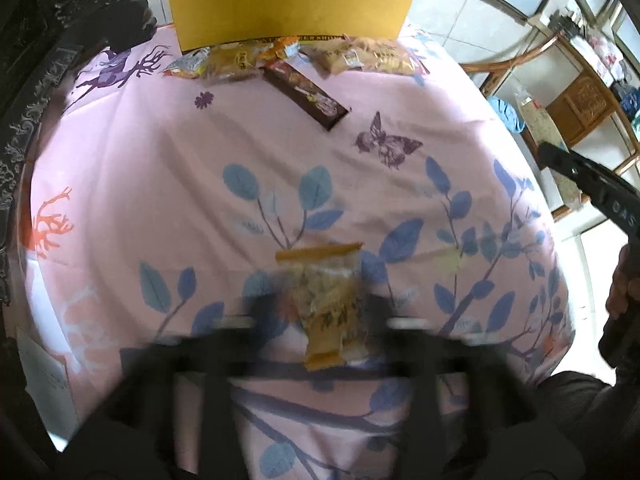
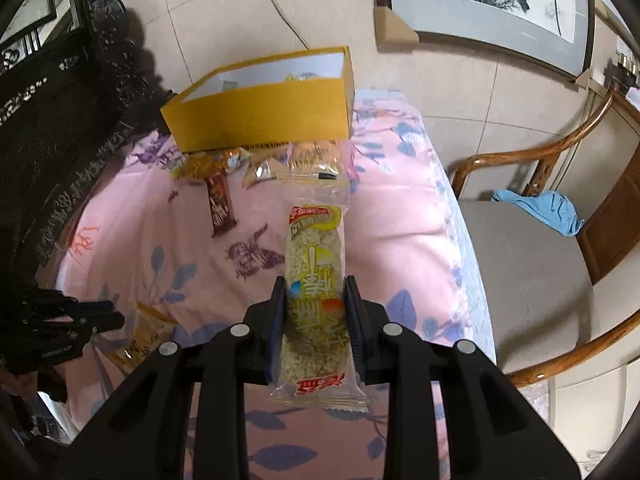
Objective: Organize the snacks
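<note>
Left claw (image 1: 320, 312) is showing up heavily blurred in its own view, its jaws standing wide apart on either side of a small yellow-edged snack packet (image 1: 326, 304) that is lying on the pink cloth (image 1: 160, 184), well in front of the yellow box (image 1: 292, 4). The pads are not pressing on the packet, and its printing is too smeared to read. Just in front of the box a heap of snacks (image 1: 280, 60) is lying, with a brown bar (image 1: 306, 96) jutting out from it toward the camera; the lettering on these is too small to make out. The box's far side is running out of frame, and its contents are mostly hidden behind its near wall.

Right claw (image 2: 315, 312) is clamping narrowly on a long clear-wrapped rice bar (image 2: 314, 280), held above the cloth in front of the box. Chinese characters are printed down the wrapper, with red ones across its near end, seen upside down. To the right of the box, a wooden chair (image 2: 520, 264) is standing with a blue rag (image 2: 548, 208) on its seat.
</note>
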`<state>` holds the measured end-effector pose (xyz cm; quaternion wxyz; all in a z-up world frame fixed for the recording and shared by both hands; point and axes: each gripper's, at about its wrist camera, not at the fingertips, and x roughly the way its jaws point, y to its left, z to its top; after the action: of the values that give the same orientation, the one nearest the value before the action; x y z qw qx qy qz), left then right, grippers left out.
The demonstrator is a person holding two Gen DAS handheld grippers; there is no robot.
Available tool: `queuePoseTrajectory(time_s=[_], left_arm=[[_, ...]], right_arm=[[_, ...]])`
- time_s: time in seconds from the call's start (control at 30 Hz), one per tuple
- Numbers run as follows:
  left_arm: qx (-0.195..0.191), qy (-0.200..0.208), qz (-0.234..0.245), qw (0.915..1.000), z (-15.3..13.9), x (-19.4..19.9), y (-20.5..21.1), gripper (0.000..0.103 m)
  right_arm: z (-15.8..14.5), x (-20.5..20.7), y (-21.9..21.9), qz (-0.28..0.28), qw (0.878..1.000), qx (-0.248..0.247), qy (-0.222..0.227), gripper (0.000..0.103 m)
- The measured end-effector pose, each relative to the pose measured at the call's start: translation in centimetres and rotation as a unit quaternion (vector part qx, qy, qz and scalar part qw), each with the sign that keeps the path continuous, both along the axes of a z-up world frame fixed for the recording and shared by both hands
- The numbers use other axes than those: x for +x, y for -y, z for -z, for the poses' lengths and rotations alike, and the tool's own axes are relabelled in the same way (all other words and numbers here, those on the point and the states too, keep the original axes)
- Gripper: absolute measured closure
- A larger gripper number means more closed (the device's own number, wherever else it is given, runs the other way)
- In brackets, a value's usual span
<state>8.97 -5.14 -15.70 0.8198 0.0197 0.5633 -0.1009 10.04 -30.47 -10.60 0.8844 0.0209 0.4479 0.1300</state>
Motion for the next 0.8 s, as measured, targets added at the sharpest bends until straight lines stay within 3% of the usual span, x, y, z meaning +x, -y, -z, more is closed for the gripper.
queuePoseTrajectory(time_s=[0.07, 0.17, 0.23, 0.27, 0.3, 0.33, 0.37, 0.4, 0.43, 0.53, 0.8], left_arm=[[0.046, -0.003, 0.021, 0.9987, 0.0, -0.6, 1.3, 0.007], [0.099, 0.035, 0.054, 0.9931, 0.5, -1.1, 3.1, 0.004], [0.102, 0.002, 0.031, 0.9943, 2.1, 0.2, 3.4, 0.004], [0.076, -0.020, 0.011, 0.9969, 3.1, 0.8, 3.2, 0.004], [0.052, -0.033, -0.006, 0.9981, 3.7, 1.2, 3.0, 0.017], [0.028, -0.052, -0.022, 0.9980, 4.6, 1.4, 2.7, 0.040], [0.037, -0.061, -0.029, 0.9971, 5.3, 1.3, 2.8, 0.056], [0.040, -0.056, -0.014, 0.9975, 5.2, 1.1, 3.2, 0.063], [0.050, -0.067, 0.006, 0.9965, 5.2, 1.0, 3.7, 0.063], [0.049, -0.069, 0.005, 0.9964, 4.2, 0.8, 3.7, 0.064], [0.051, 0.009, 0.012, 0.9986, -1.9, 1.8, 4.1, 0.064]], right_arm=[[0.4, 0.0, 0.1, 0.000, 1.000, 0.001, -0.008, 0.075], [0.7, -0.1, 0.2, 0.003, 1.000, 0.002, -0.012, 0.075], [0.8, -0.2, -0.1, -0.005, 1.000, -0.002, -0.011, 0.075], [0.8, -0.2, -0.3, -0.008, 1.000, -0.005, -0.010, 0.075], [0.8, -0.3, -0.4, -0.012, 1.000, -0.009, -0.009, 0.075], [0.8, -0.3, -0.5, -0.014, 1.000, -0.007, -0.009, 0.075], [0.7, -0.3, -0.5, -0.014, 1.000, -0.004, -0.010, 0.075], [0.7, -0.3, -0.4, -0.013, 1.000, -0.002, -0.009, 0.075], [0.7, -0.2, -0.3, -0.011, 1.000, -0.001, -0.010, 0.075], [0.7, 0.0, -0.3, -0.008, 1.000, 0.002, -0.011, 0.075], [-1.1, 0.9, -0.7, -0.022, 1.000, 0.013, 0.014, 0.075]])
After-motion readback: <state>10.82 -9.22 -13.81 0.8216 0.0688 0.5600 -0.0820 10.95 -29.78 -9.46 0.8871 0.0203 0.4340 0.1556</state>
